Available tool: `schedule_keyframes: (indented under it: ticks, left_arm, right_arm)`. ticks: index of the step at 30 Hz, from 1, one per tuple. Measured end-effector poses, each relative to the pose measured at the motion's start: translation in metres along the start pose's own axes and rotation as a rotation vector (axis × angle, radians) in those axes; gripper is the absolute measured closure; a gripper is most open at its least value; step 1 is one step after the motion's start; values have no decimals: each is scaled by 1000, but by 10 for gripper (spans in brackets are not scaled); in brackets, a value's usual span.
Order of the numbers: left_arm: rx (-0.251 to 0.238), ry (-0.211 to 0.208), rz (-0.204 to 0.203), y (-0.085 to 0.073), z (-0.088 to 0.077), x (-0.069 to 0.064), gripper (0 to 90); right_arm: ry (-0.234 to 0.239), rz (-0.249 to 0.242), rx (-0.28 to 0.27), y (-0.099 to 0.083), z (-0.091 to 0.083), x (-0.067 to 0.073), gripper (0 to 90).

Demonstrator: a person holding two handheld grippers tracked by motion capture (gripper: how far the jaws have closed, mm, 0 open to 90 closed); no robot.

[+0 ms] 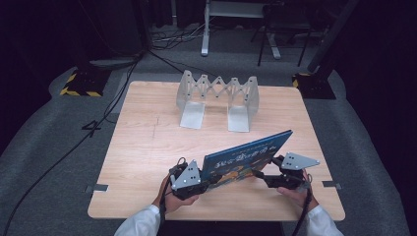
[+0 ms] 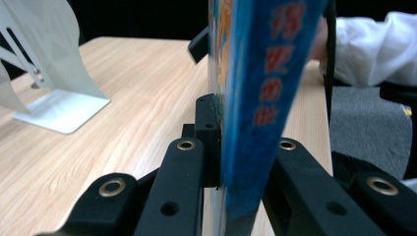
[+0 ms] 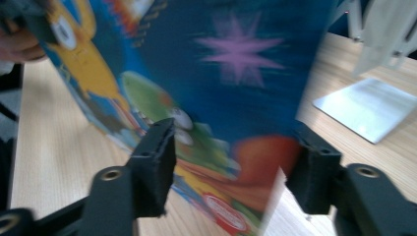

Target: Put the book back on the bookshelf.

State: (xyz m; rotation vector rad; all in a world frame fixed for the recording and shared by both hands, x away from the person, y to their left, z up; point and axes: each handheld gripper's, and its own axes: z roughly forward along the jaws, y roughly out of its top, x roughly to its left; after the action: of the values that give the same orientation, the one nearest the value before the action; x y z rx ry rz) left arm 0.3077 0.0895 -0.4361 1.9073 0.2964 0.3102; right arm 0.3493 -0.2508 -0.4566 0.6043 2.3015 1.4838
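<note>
A blue picture book (image 1: 246, 160) stands on its lower edge near the table's front, tilted, its spine facing the far side. My left gripper (image 1: 209, 179) is shut on its left end; in the left gripper view the jaws (image 2: 241, 142) clamp the book (image 2: 255, 88) from both sides. My right gripper (image 1: 263, 176) is at the book's right end. In the right gripper view its jaws (image 3: 236, 167) stand wide apart, with the colourful cover (image 3: 236, 73) between and beyond them and neither pad pressing on it.
A grey metal expanding book rack (image 1: 216, 98) stands at the back middle of the wooden table (image 1: 147, 147), with its two base plates toward me. Its base plate (image 3: 373, 108) lies to the right of the book. Cables run over the floor beyond the table.
</note>
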Motion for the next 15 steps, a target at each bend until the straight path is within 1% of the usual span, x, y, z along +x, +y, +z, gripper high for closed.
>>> schedule_keyframes:
  ticks: [1,3,4,5,6,11,13,14,15]
  left_arm:
    - [-5,4,-1,1,1,1,823]
    - [-19,1,2,3,2,2,822]
    - [-29,1,9,3,3,2,820]
    - [-30,3,25,4,3,2,818]
    - [-32,8,29,5,4,2,817]
    - [-43,19,24,6,10,4,809]
    - [-47,27,29,7,12,4,809]
    - [-57,40,27,8,13,4,800]
    - [-67,37,18,8,14,5,793]
  right_arm:
    - [-24,-6,13,1,2,2,363]
    - [-16,22,6,0,1,-1,381]
    - [-8,27,-6,-1,1,-3,386]
    - [-8,35,-9,-2,0,-3,386]
    - [-14,32,-13,-2,0,-3,386]
    - [-50,35,-9,-3,0,-4,384]
    - [-55,40,-7,-3,-1,-5,374]
    - [-56,44,-9,-3,-1,-6,374]
    - [-58,51,-8,-3,0,-6,375]
